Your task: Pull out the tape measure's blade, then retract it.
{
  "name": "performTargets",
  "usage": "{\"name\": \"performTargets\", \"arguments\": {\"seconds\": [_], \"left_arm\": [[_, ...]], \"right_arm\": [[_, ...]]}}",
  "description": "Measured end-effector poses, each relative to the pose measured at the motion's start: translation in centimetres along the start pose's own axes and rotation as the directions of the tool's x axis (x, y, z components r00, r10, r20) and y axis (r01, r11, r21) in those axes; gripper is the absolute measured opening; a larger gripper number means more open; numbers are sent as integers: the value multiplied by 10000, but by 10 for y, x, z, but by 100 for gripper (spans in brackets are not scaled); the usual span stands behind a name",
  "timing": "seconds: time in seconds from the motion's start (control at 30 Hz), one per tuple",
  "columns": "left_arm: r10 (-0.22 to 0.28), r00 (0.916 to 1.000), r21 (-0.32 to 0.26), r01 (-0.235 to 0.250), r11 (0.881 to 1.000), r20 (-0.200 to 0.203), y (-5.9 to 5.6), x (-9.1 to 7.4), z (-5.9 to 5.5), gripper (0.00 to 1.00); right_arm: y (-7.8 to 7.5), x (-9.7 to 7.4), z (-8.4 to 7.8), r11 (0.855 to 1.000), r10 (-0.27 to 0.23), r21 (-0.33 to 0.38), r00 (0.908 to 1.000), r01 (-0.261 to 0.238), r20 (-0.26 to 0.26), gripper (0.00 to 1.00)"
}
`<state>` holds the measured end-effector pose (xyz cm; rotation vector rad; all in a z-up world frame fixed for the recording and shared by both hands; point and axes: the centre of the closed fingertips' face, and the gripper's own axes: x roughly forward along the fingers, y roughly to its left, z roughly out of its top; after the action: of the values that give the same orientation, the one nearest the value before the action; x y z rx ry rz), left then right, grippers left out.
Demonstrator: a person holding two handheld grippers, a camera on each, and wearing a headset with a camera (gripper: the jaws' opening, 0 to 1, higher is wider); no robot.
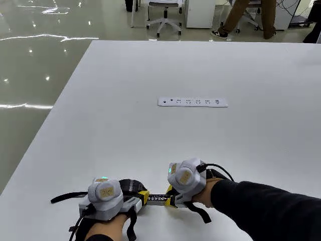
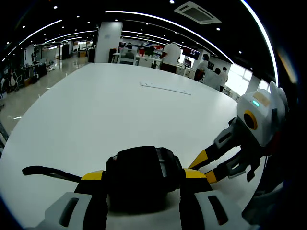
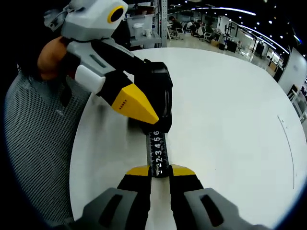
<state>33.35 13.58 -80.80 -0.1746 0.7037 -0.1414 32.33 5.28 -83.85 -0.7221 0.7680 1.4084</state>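
Note:
A black tape measure (image 1: pixel 131 188) rests on the white table (image 1: pixel 200 125) near its front edge. My left gripper (image 2: pixel 144 175) is shut on the black case (image 2: pixel 143 178), one yellow-tipped jaw on each side. A short length of blade (image 3: pixel 157 151) with printed numbers runs out of the case (image 3: pixel 157 96). My right gripper (image 3: pixel 158 170) is shut on the blade's end. In the head view the blade (image 1: pixel 157 198) spans the small gap between the left gripper (image 1: pixel 140 198) and the right gripper (image 1: pixel 169 200).
A white power strip (image 1: pixel 192 102) lies flat in the middle of the table. A black wrist strap (image 1: pixel 67 197) trails left from the tape case. Office chairs (image 1: pixel 164 15) and a person's legs (image 1: pixel 248 17) stand beyond the far edge.

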Motion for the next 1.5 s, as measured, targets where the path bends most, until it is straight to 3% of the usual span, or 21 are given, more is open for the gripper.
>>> {"name": "performTargets", "arguments": {"seconds": [0.43,0.6,0.63,0.7,1.17,1.2,1.27,1.37,1.5], "left_arm": [[-10,10000,-308,10,9995,-29,2,-2,1,56],[-164,9998,-480,160,9987,-86,1,-2,0,56],[-161,9998,-287,157,9995,-132,2,-3,0,56],[-186,9997,-408,181,9990,-135,2,-2,0,56],[-178,9998,-434,173,9989,-112,2,-2,0,56],[-193,9998,-497,187,9986,-104,2,-2,0,56],[-211,9997,-491,203,9986,-146,2,-2,0,56],[-199,9997,-526,191,9984,-147,2,-2,0,56],[-235,9996,-517,227,9984,-157,2,-2,-1,56]], "right_arm": [[-3,12,20,9999,46,140,9998,-49,204,10],[0,25,34,9996,117,241,9991,-127,396,10],[0,25,31,9983,296,-498,9994,-288,151,10],[0,25,30,9992,392,-39,9986,-391,345,10],[4,26,30,9992,264,-303,9993,-256,250,11],[3,25,29,9996,220,-181,9994,-215,260,12],[3,22,27,9952,314,916,9984,-355,462,13],[1,20,24,9997,97,205,9959,-116,905,13],[3,22,25,9998,-158,113,9975,151,689,11]]}}
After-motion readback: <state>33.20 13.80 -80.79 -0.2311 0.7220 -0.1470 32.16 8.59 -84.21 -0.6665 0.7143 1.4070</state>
